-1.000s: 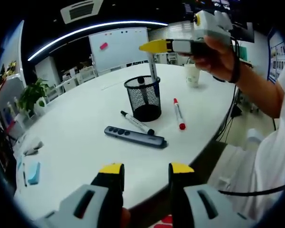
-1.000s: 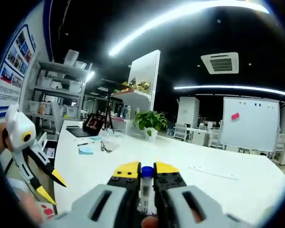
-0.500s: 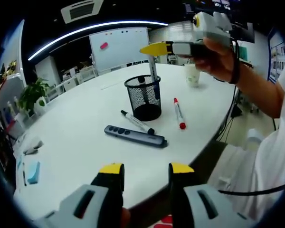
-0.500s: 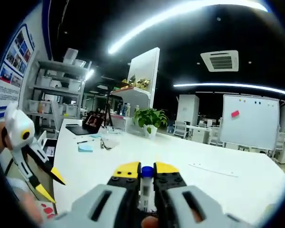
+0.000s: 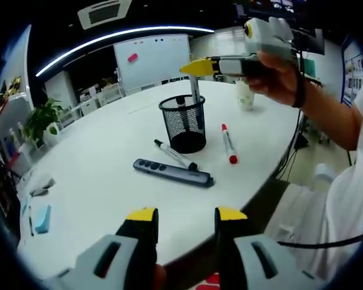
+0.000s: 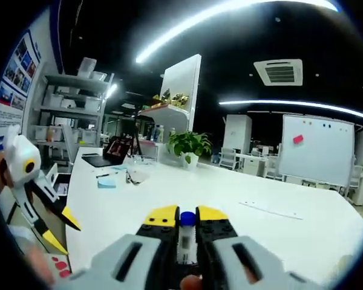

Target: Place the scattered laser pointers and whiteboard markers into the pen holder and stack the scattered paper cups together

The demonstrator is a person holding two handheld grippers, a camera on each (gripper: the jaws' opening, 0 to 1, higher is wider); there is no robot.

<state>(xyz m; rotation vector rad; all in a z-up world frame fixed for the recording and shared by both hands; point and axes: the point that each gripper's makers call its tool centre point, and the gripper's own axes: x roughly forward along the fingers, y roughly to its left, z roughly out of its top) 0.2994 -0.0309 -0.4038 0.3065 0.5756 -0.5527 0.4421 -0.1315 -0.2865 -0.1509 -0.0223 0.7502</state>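
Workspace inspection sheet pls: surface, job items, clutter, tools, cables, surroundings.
Surface: white table.
Job's things: mesh pen holder upright, a pen inside; black marker, red marker, laser pointer lying loose; paper cup at far edge.
Clutter: sticky notes.
Tools: left tool open; right tool shut on blue-capped marker over the holder.
Cables: one near the person's clothing.
Surroundings: whiteboard, potted plant.

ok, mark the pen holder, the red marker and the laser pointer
pen holder (image 5: 183,125), left gripper view, mesh wall
red marker (image 5: 228,144), left gripper view, mid barrel
laser pointer (image 5: 172,173), left gripper view, middle of body
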